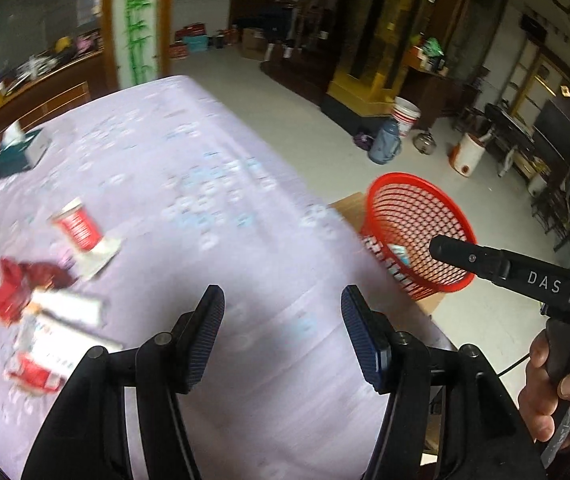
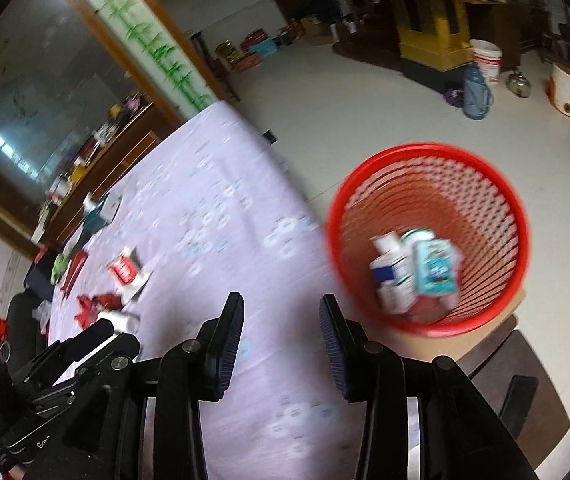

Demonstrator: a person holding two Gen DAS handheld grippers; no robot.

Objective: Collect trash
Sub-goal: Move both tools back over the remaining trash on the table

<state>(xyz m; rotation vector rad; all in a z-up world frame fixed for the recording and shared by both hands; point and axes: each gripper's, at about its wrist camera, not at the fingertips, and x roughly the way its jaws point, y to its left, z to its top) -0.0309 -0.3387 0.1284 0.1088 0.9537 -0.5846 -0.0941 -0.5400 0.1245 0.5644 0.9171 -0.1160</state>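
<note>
trash: red cup (image 1: 78, 229), red wrapper (image 1: 21, 286), cartons (image 1: 47, 354) along counter (image 1: 245, 264) left edge | forward-left of left gripper (image 1: 283, 334), the nearer one | both jaws apart, empty | right gripper (image 2: 281, 346) beside red basket (image 2: 521, 240) off right edge, holding bottles (image 2: 395, 270)

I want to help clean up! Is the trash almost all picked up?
Partly. Done: a few white bottles and a teal packet lie in the red basket. In hand: nothing; the left hand-held gripper and right hand-held gripper are open. Left: a red cup, red wrapper and cartons on the table.
</note>
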